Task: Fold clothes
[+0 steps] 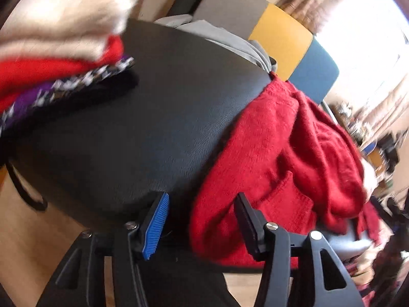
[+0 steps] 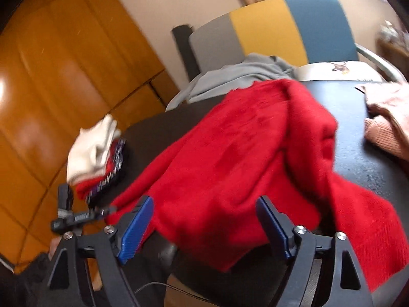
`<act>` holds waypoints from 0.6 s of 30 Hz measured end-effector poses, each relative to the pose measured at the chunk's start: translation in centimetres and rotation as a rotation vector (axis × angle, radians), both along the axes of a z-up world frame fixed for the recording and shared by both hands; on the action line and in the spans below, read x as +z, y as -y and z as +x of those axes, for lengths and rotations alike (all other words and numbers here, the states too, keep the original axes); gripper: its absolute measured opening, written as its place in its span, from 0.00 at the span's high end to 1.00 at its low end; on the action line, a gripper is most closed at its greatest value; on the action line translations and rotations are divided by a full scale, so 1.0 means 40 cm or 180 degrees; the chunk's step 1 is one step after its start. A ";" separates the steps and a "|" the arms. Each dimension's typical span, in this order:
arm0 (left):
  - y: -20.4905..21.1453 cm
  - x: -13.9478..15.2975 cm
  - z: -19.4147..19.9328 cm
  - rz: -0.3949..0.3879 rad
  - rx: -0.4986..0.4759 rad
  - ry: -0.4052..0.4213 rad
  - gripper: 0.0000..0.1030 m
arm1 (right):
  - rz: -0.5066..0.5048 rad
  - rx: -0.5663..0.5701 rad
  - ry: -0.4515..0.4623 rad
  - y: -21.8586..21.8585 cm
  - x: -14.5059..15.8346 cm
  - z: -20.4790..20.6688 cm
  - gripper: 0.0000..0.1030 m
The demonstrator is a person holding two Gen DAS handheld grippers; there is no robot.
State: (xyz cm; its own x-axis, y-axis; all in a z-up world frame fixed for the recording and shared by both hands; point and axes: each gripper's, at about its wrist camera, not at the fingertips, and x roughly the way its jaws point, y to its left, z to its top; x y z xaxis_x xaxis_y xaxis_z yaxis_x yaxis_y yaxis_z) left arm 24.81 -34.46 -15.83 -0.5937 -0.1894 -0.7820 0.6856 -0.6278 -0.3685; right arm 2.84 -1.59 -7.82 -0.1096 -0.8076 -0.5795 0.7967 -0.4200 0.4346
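Note:
A red knit sweater (image 1: 281,158) lies crumpled on the right part of a black leather surface (image 1: 143,133), hanging over its near edge. My left gripper (image 1: 202,220) is open just before the sweater's near hem, nothing between its fingers. In the right wrist view the same red sweater (image 2: 235,161) spreads across the black surface (image 2: 358,133). My right gripper (image 2: 204,225) is open with the sweater's near edge lying between its blue pads (image 2: 135,230), not clamped. A stack of folded clothes (image 1: 51,58), cream on red on purple houndstooth, sits at the left, seen again as the stack (image 2: 97,158).
A grey garment (image 2: 242,74) lies at the far edge, and a pink knit piece (image 2: 386,117) at the right. A chair back in grey, yellow and blue (image 2: 268,28) stands behind. Wooden cabinet doors (image 2: 64,76) are at the left. The left gripper (image 2: 69,215) shows low left.

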 end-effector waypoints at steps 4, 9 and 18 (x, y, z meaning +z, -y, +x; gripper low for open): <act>0.028 0.035 -0.059 0.0173 -0.0177 -0.0131 0.94 | 0.0084 0.0052 0.0077 0.022 -0.027 0.028 0.16; 0.131 0.180 -0.032 -0.0066 -0.0003 -0.0371 0.94 | 0.0155 -0.0003 0.0219 0.025 -0.058 0.034 0.16; 0.272 0.338 -0.052 -0.0931 0.0791 0.0120 0.62 | 0.0401 -0.0428 -0.0149 -0.090 -0.048 0.009 0.16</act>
State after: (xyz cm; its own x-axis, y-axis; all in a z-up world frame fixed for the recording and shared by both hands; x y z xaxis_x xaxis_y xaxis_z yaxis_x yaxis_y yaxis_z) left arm 22.73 -45.34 -2.31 -0.4735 -0.5423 -0.6940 0.8398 -0.5156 -0.1700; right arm 3.20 2.00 -9.75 -0.2408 -0.7051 -0.6670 0.7479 -0.5728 0.3356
